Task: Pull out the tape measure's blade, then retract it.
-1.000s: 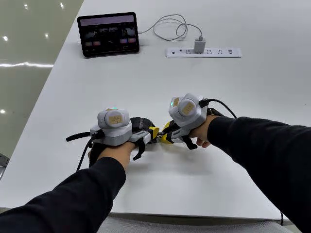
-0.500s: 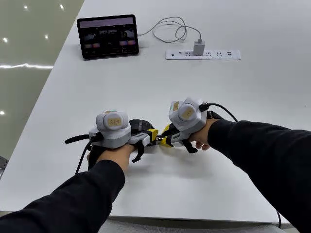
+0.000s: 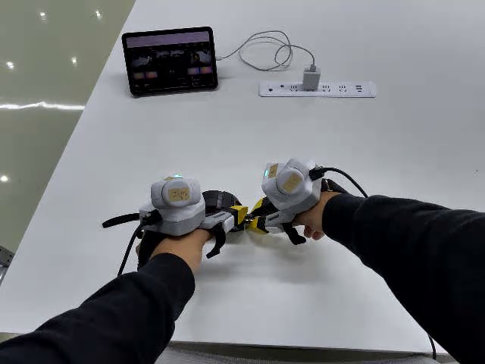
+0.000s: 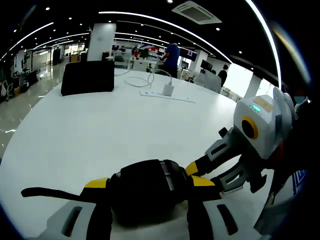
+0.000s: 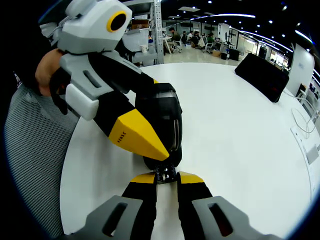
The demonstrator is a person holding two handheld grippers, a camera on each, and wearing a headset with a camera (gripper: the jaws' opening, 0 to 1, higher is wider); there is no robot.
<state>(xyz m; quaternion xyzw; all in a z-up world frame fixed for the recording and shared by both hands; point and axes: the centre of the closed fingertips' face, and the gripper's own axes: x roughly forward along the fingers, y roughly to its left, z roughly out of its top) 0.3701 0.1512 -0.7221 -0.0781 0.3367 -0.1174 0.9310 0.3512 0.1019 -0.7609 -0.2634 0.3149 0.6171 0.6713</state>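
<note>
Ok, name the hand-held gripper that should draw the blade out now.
Right. The left hand-held gripper clamps the tape measure, and the right hand-held gripper is shut on the blade tip at its mouth, so the right can likely pull while the left anchors.

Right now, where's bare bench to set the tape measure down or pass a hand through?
Widest free patch: bare table between the tablet, the power strip and the tape measure. Also free: the near strip between the sleeves, and the far right. Crowded: the centre, where left gripper and right gripper both clamp it.
</note>
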